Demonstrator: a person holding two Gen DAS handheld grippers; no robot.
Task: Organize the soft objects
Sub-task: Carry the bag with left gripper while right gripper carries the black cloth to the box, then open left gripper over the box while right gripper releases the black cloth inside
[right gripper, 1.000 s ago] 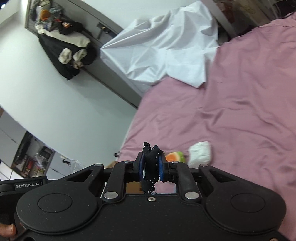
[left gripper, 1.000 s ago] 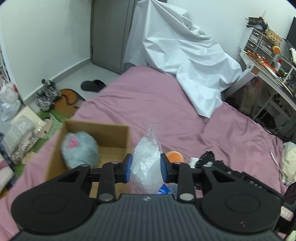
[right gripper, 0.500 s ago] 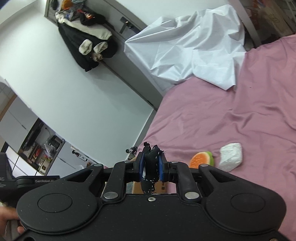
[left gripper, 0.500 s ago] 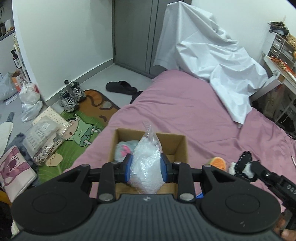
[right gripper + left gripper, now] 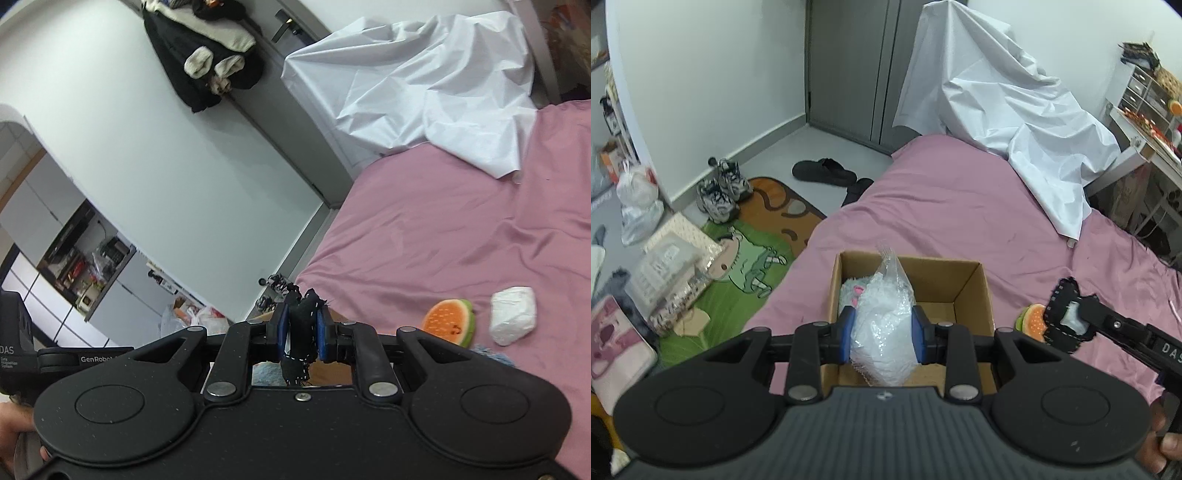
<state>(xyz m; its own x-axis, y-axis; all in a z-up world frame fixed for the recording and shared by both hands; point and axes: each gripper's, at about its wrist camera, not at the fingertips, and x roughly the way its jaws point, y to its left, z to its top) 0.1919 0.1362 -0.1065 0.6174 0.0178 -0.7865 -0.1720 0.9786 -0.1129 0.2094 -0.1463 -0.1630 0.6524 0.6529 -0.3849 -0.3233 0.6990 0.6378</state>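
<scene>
My left gripper (image 5: 882, 334) is shut on a clear plastic bag of white filling (image 5: 884, 317), held over the open cardboard box (image 5: 971, 291) on the pink bed. A grey-and-pink plush (image 5: 851, 291) lies inside the box at its left. My right gripper (image 5: 300, 330) is shut on a flat black fabric piece with white stitching (image 5: 301, 328); it also shows in the left wrist view as the black piece (image 5: 1062, 299) right of the box. A watermelon-slice plush (image 5: 448, 321) and a white soft lump (image 5: 513, 319) lie on the bed.
A white sheet (image 5: 1004, 110) drapes over the bed's far end. Left of the bed, the floor holds a cartoon rug (image 5: 746, 258), sneakers (image 5: 720, 192), slippers (image 5: 823, 171) and bags. A cluttered desk (image 5: 1145, 136) stands at the far right. Dark clothes (image 5: 207, 62) hang on a door.
The left gripper has carried the bag leftwards until it hangs over the box. The right gripper has rolled and come in beside the box with the black piece.
</scene>
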